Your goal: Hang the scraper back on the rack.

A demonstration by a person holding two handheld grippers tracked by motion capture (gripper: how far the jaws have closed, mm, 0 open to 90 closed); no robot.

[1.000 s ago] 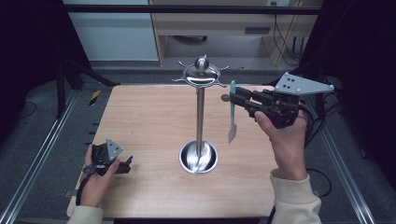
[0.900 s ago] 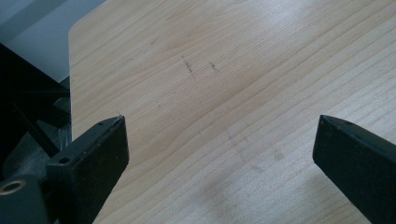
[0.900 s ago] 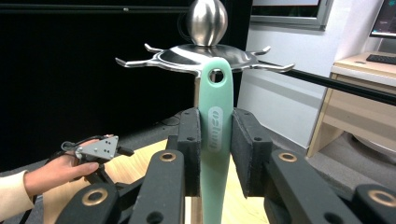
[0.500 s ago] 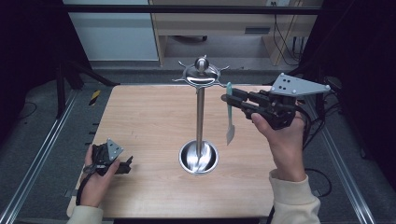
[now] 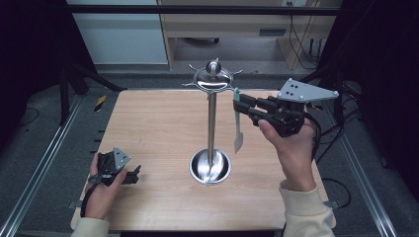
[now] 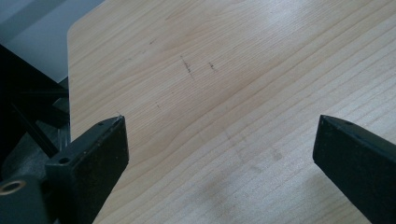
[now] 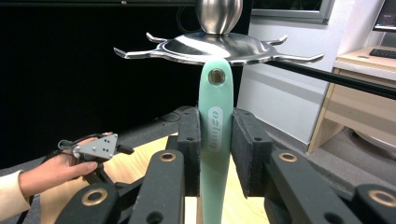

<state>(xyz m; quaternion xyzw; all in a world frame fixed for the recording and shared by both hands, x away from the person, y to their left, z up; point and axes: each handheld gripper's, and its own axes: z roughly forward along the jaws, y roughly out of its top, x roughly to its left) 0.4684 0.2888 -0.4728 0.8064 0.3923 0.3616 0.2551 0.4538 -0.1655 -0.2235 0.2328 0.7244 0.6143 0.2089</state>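
Note:
A steel utensil stand [image 5: 211,123] rises from a round base at the table's middle, with a ring of hooks [image 7: 217,46] under a ball top. My right gripper [image 5: 238,105] is shut on the mint-green handle of a utensil [image 7: 215,135], which hangs upright with its pale blade [image 5: 238,140] pointing down. The handle's hanging hole [image 7: 216,76] sits just below the hook ring, a little to its right in the high view. My left gripper [image 5: 134,173] rests low on the table at the near left, its jaws wide apart over bare wood [image 6: 219,107].
The wooden table [image 5: 158,123] has metal rails along both sides. A yellow-and-black object [image 5: 100,102] lies off the far left corner. A desk and cables stand beyond the far edge.
My right gripper has carried the green utensil left and slightly up, closer to the stand's hook ring. The left hand has stayed in place.

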